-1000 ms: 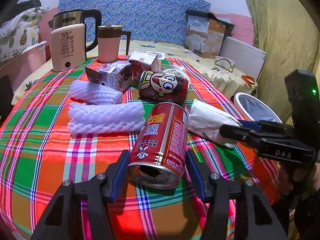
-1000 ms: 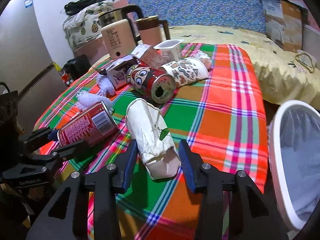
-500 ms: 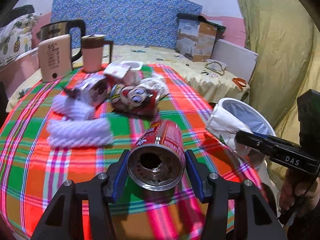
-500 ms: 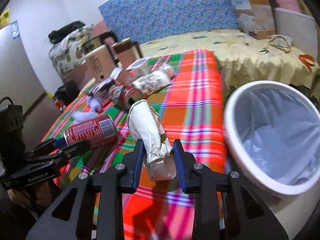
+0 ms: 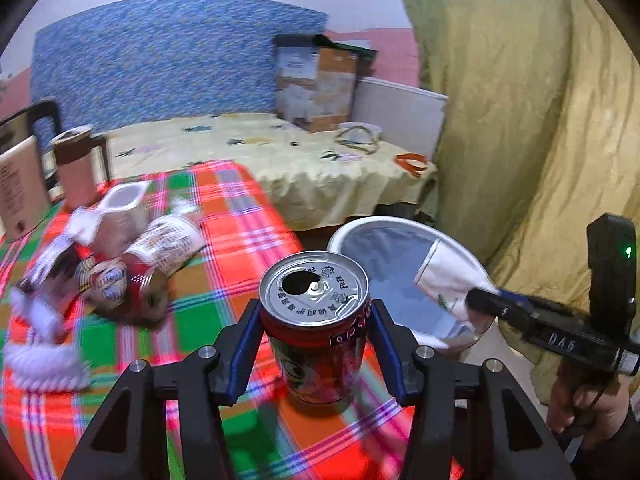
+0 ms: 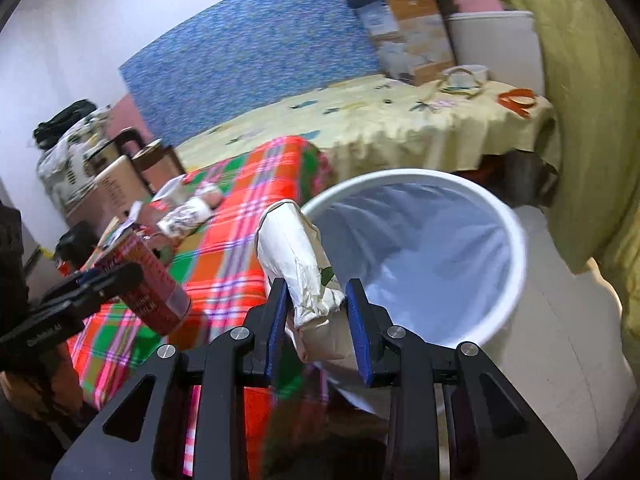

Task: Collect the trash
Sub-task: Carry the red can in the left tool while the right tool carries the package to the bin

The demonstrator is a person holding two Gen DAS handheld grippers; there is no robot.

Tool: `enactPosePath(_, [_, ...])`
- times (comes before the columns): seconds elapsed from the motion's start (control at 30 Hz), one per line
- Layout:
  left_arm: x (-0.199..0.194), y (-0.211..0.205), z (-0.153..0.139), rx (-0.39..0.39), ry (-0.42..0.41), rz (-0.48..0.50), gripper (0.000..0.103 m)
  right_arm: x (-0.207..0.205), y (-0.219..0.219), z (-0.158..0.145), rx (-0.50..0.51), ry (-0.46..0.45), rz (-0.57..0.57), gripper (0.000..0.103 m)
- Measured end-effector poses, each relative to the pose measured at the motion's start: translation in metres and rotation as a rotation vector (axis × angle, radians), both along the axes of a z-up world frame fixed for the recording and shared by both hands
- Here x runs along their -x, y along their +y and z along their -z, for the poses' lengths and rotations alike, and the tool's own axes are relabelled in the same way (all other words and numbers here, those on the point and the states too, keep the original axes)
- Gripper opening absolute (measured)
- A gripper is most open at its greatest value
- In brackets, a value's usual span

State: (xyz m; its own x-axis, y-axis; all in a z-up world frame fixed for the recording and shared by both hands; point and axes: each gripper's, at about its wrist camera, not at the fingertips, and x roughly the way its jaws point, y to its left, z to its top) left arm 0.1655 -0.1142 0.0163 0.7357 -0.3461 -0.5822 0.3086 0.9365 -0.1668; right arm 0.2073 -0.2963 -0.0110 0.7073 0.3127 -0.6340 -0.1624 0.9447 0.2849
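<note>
A red drink can point(image 5: 316, 344) stands upright between the blue pads of my left gripper point(image 5: 314, 312), held above the plaid tablecloth point(image 5: 240, 216) near its right edge; the jaws are closing on it. My right gripper point(image 6: 316, 288) is shut on a crumpled white paper pack point(image 6: 296, 252), which hangs at the near rim of the white bin point(image 6: 516, 248) lined with a pale bag. In the left wrist view the pack point(image 5: 448, 276) sits over the bin point(image 5: 360, 226). The can point(image 6: 154, 292) shows at the left of the right wrist view.
More litter lies on the cloth: a cartoon can point(image 5: 120, 284), a labelled bottle point(image 5: 168, 244), a white pot point(image 5: 124, 208), foam netting point(image 5: 40, 360). A mug point(image 5: 76, 168) stands at the back left. A yellow-covered table point(image 5: 304, 168) with a box point(image 5: 316, 84) lies behind, a curtain point(image 5: 540, 120) to the right.
Both grippers lifted their items off the cloth and swung right towards the bin. The can turned from lying to upright. The right jaws closed on the pack.
</note>
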Motion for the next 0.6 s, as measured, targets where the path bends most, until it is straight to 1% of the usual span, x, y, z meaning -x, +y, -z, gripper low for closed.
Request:
enactPosePath(0.17, [-0.017,-0.029,-0.009,0.015,-0.016,0.053,0.053,0.0,-0.015,0.003,0.004,0.006,0.038,0.032])
enactPosePath(0.33, [-0.036,-0.053,-0.017,0.029,-0.03,0.088,0.053,-0.004,-0.024,0.005,0.028,0.018,0.071,0.032])
enactPosePath(0.6, [-0.068,-0.083,-0.001,0.042,0.016,0.134,0.053,-0.007,-0.037,0.009,0.061,0.042,0.115,0.033])
